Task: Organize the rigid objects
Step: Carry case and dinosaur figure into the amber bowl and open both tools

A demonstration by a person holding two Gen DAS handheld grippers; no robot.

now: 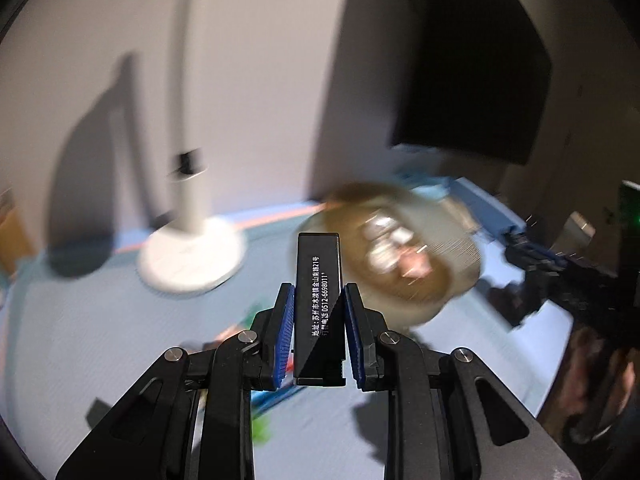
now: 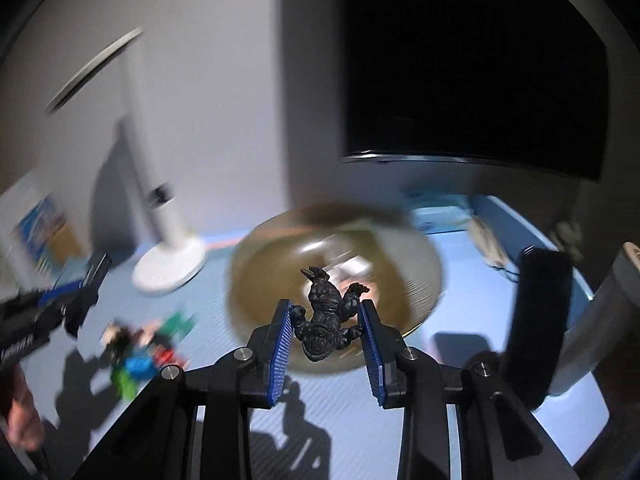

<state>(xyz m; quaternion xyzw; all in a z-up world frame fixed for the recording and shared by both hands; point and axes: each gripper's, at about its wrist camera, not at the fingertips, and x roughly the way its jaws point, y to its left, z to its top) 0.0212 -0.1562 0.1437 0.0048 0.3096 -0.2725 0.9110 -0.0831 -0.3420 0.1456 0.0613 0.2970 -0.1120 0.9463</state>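
My left gripper (image 1: 319,300) is shut on a slim black box with white printed text (image 1: 319,280), held upright above the blue table. My right gripper (image 2: 328,312) is shut on a small black monster figurine (image 2: 326,320), held above the near rim of a round brown bowl (image 2: 276,264). The bowl also shows in the left wrist view (image 1: 460,240), blurred, with several pale items inside. A pile of small coloured toys (image 2: 140,348) lies on the table left of the right gripper. The left gripper appears in the right wrist view at the far left (image 2: 52,304).
A white desk lamp stands at the back left (image 1: 192,248), (image 2: 168,264). A dark monitor hangs at the back right (image 2: 472,80). A black cylinder (image 2: 536,320) stands at the right. The blue table mat (image 2: 340,400) ends near the right edge.
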